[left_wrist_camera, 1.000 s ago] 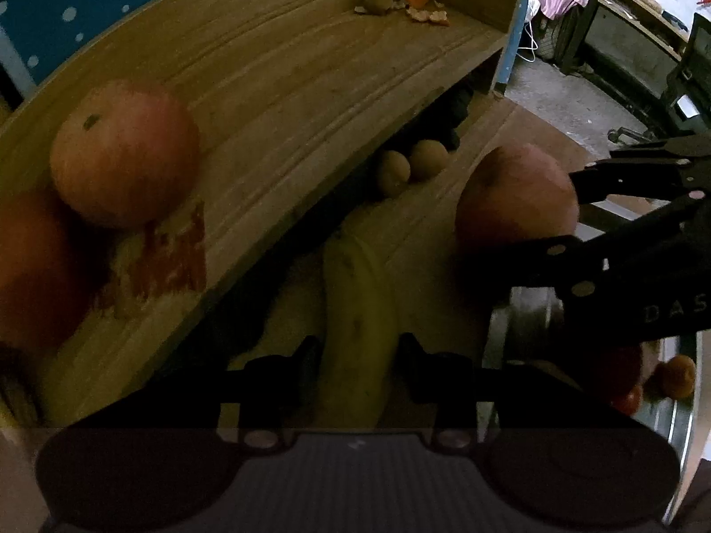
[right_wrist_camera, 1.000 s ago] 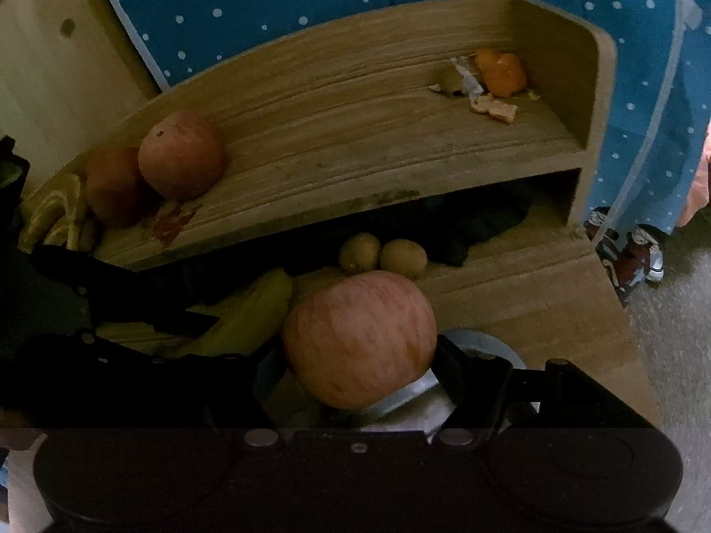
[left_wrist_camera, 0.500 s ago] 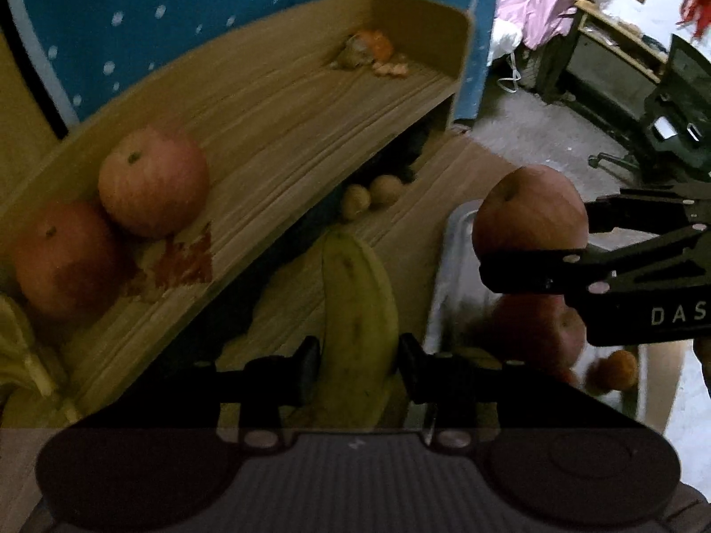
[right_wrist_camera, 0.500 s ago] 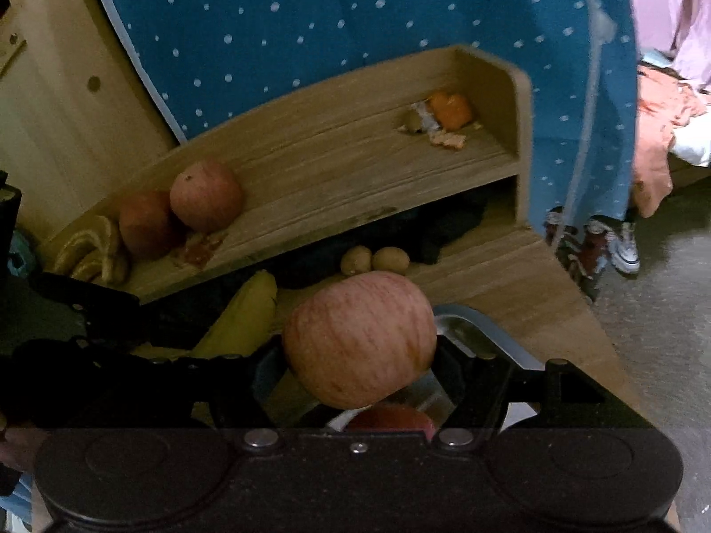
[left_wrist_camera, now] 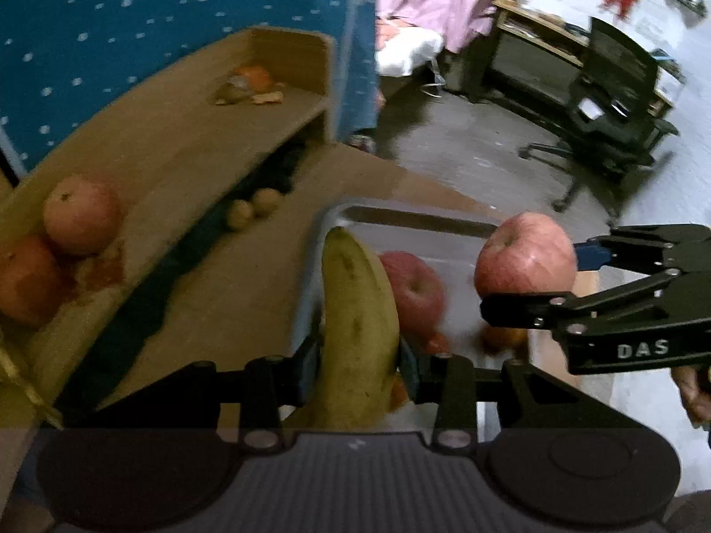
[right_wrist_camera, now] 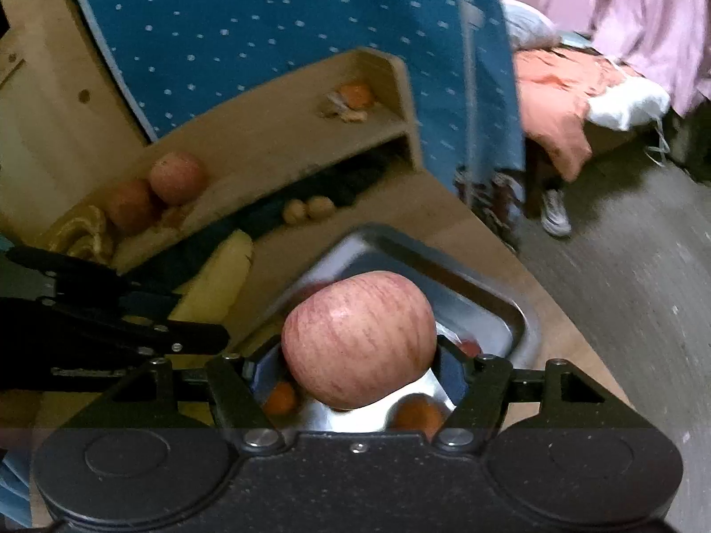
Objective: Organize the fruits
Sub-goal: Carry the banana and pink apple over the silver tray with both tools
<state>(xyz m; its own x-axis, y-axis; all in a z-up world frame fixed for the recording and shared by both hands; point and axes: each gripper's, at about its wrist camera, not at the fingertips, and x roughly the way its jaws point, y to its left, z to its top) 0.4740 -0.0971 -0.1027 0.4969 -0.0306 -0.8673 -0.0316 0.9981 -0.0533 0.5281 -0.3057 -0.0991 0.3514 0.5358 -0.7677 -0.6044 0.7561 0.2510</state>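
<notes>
A lived-in home room, as I see it: a bed [right_wrist_camera: 573, 102] with rumpled bedding, a dotted blue curtain [right_wrist_camera: 275, 22], an office chair [left_wrist_camera: 613, 102], a shoe [right_wrist_camera: 555, 217] on the floor, and a wooden shelf [left_wrist_camera: 186, 133].

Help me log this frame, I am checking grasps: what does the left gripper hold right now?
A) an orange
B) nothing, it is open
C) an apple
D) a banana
D: in the left wrist view the left gripper is shut on the banana, which stands between its fingers, while the apple sits in the right gripper over the metal tray.
</notes>
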